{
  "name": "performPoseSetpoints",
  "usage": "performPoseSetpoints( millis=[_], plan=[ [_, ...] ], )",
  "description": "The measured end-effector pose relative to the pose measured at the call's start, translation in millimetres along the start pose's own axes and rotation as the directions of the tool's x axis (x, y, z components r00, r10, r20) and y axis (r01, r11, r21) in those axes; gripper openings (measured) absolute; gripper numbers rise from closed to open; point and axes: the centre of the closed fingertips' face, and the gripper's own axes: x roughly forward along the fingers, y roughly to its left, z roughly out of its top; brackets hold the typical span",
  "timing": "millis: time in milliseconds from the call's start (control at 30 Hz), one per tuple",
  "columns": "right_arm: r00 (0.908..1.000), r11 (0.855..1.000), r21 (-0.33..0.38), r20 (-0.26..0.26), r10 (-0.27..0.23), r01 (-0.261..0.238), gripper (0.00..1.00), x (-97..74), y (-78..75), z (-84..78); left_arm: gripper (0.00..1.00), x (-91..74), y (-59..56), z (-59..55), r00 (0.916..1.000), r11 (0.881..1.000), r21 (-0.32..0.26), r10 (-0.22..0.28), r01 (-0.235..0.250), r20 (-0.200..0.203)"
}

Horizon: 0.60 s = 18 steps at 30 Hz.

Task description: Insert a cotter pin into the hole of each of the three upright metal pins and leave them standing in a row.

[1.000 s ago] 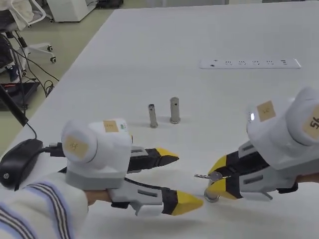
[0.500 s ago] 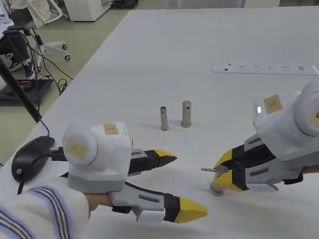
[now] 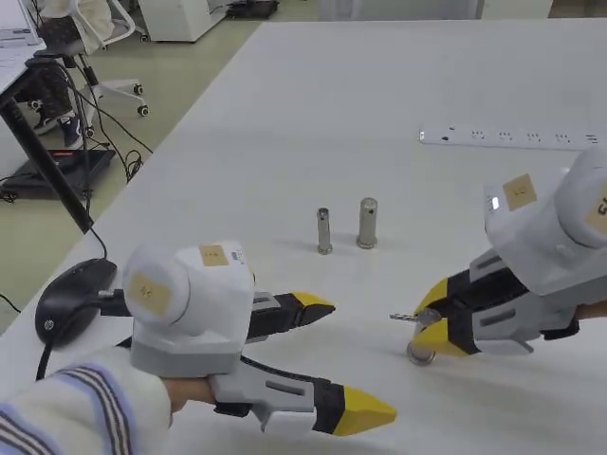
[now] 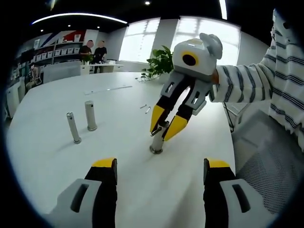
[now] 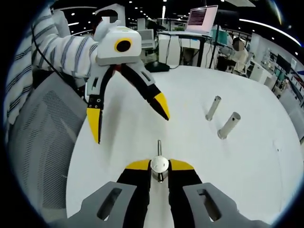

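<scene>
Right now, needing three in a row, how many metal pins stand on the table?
3: thin pin and thick pin side by side mid-table, third pin in the jaws of the right gripper.

Hardly anything here can be read. The left gripper point(image 3: 358, 360) carries two tan square paper stickers point(image 3: 211, 255) on its white housing, their faint marks too small to make out. On the right gripper point(image 3: 424, 318), one tan sticker point(image 3: 520, 191) is just as illegible. A second tan sticker point(image 3: 598, 214), cut off at the head view's edge, shows a dark handwritten stroke like a "5". The black computer mouse point(image 3: 66, 301) bears a tiny pale logo, unreadable.
</scene>
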Motion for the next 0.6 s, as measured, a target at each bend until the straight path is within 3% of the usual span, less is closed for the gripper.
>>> performPoseSetpoints(
  millis=[600],
  plan=[
    [0.9997, 1.0, -0.002, 0.02, 0.011, -0.011, 0.15, -0.1, 0.2, -0.8, 0.73, 0.2, 1.0, 1.6, 1.0, 1.0, -0.008, 0.0, -0.001, -0.002]
  ],
)
